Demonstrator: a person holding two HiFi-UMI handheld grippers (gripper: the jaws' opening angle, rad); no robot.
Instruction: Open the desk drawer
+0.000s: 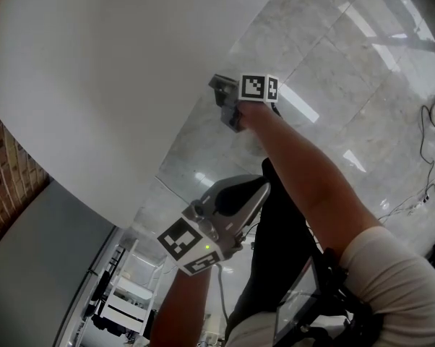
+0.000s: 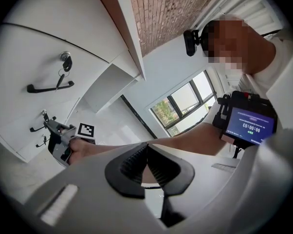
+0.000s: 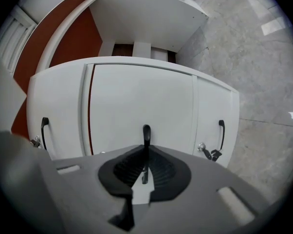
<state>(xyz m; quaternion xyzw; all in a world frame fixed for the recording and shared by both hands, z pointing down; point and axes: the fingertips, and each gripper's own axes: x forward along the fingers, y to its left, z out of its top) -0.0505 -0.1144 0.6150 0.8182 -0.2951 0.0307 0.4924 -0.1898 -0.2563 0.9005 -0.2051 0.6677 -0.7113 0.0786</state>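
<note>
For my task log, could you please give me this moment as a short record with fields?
right claw: shut on the black middle drawer handle
left claw: shut, empty, held away from the drawers
middle drawer: white front, looks closed
key: in the lock of a neighbouring drawer
stage: handle gripped, no pull evident yet

The only legible print is a timer, 00:00:03, shown upside down on the blue screen (image 2: 249,125) at three o'clock in the left gripper view.
</note>
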